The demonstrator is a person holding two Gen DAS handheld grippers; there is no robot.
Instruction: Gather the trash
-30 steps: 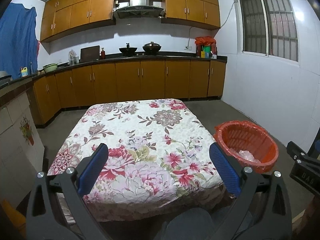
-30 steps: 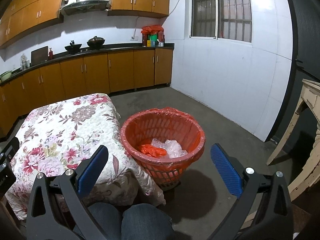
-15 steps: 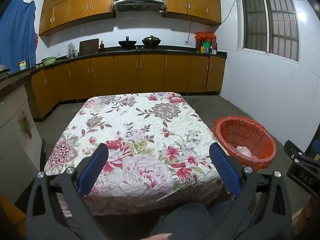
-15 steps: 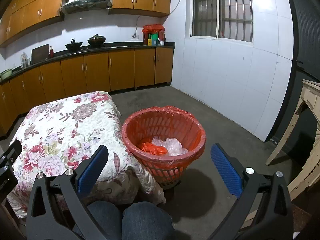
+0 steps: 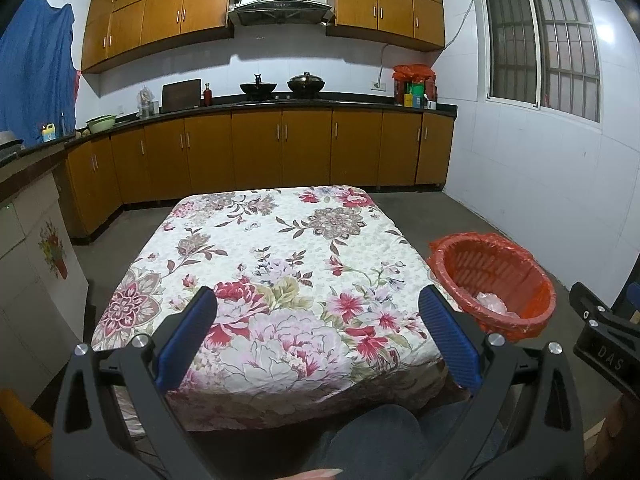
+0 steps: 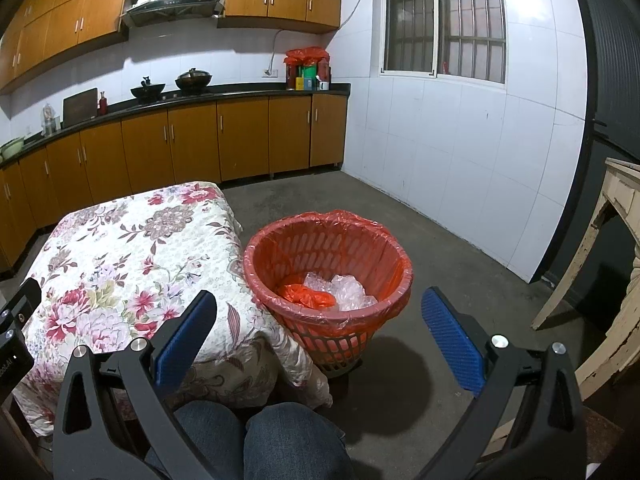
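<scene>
Beside the table with its floral cloth, on the floor at its right edge, stands the red basket with a red liner; clear plastic trash and an orange bag lie inside. White letters "DAS" show on the right gripper's body, seen from the left wrist camera. Left gripper fingers spread wide, holding nothing, over the table's near end. Right gripper likewise wide open, empty, near the basket.

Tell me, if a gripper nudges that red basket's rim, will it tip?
Probably yes. The basket narrows toward its base and looks like light plastic lattice. Only crumpled plastic lies inside, so little weight likely steadies it.
</scene>
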